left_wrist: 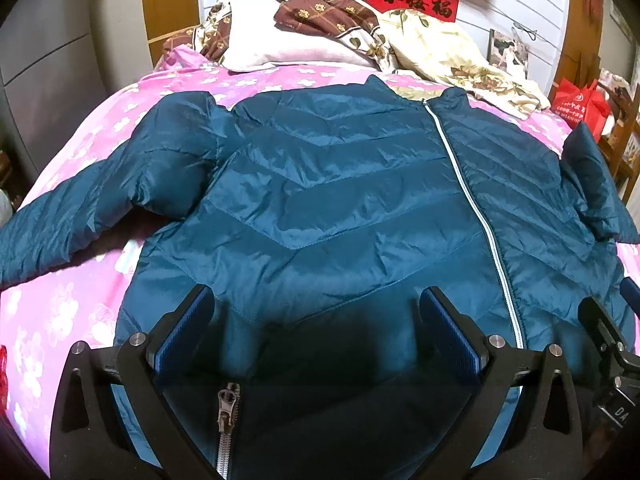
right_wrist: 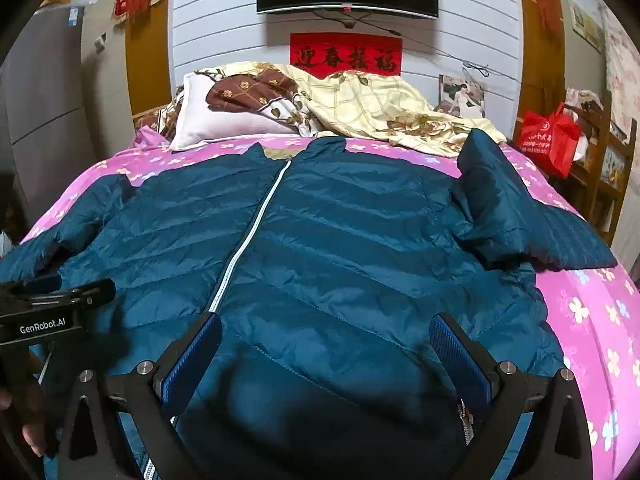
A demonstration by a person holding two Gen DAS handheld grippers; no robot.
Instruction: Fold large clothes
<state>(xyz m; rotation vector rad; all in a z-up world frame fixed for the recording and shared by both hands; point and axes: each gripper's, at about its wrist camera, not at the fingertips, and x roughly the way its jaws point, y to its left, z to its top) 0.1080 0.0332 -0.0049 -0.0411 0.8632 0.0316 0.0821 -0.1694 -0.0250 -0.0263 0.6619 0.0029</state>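
Observation:
A teal quilted puffer jacket [left_wrist: 340, 184] lies front up on the pink floral bed, zipped with a light zipper line [left_wrist: 472, 200], collar toward the pillows. It also shows in the right wrist view [right_wrist: 340, 240]. Its left sleeve [left_wrist: 80, 208] stretches out to the left. Its right sleeve [right_wrist: 516, 208] is bunched and folded near the bed's right edge. My left gripper [left_wrist: 316, 320] is open, over the hem on the left side. My right gripper [right_wrist: 326, 344] is open, over the hem on the right side. Neither holds cloth.
The pink floral bedspread [right_wrist: 592, 320] covers the bed. A white pillow [right_wrist: 224, 116] and a crumpled floral quilt [right_wrist: 380, 108] lie at the head. A red bag [right_wrist: 548, 140] sits on a wooden shelf at the right. A grey wardrobe [right_wrist: 44, 100] stands at the left.

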